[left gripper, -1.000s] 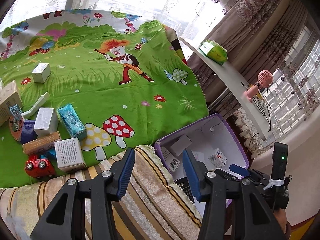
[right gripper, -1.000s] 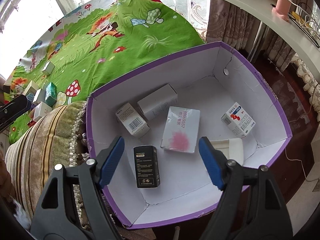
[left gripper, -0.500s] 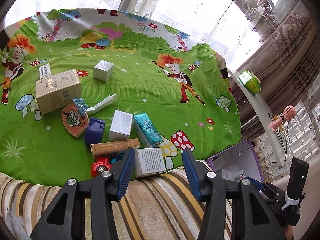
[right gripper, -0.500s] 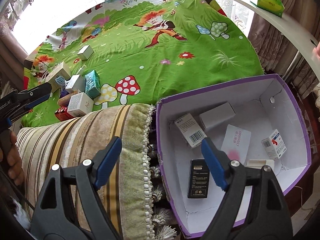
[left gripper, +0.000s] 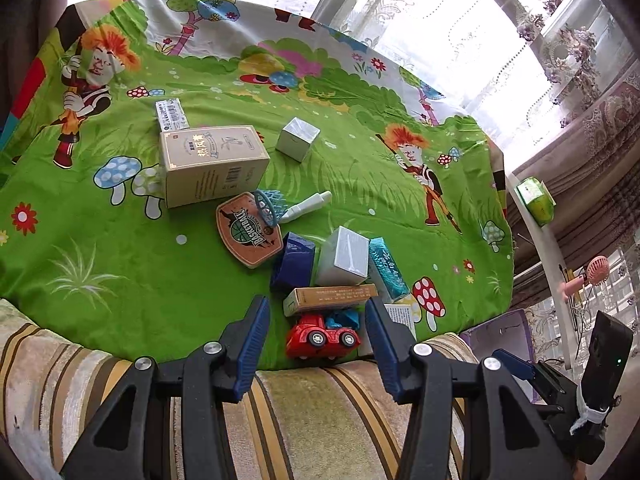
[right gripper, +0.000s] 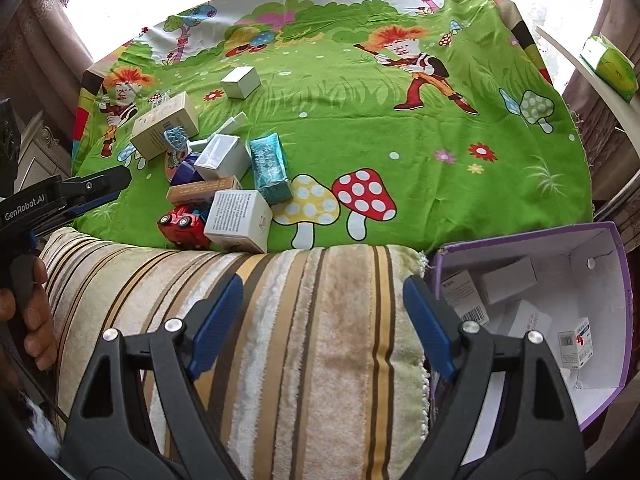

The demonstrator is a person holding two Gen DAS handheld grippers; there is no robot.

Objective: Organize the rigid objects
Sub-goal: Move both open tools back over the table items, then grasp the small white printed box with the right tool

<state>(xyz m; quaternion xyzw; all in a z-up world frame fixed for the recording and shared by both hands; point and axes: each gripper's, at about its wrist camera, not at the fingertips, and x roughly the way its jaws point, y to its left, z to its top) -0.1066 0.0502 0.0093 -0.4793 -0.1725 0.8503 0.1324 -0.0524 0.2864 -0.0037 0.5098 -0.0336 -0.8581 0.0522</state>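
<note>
Where "GenRobot.AI" marks the left gripper (right gripper: 96, 186), "BASKETBALL" badge (left gripper: 249, 230) lies nearby.

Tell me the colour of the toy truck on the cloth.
Red toy truck, clearest in the left wrist view.

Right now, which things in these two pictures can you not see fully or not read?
- Red toy car, left wrist view: its far side is hidden under the long tan box.
- White printed box, left wrist view: mostly behind the left gripper finger.
- Purple bin, right wrist view: its near part is hidden by the right gripper; the box labels inside are too small to read.
</note>
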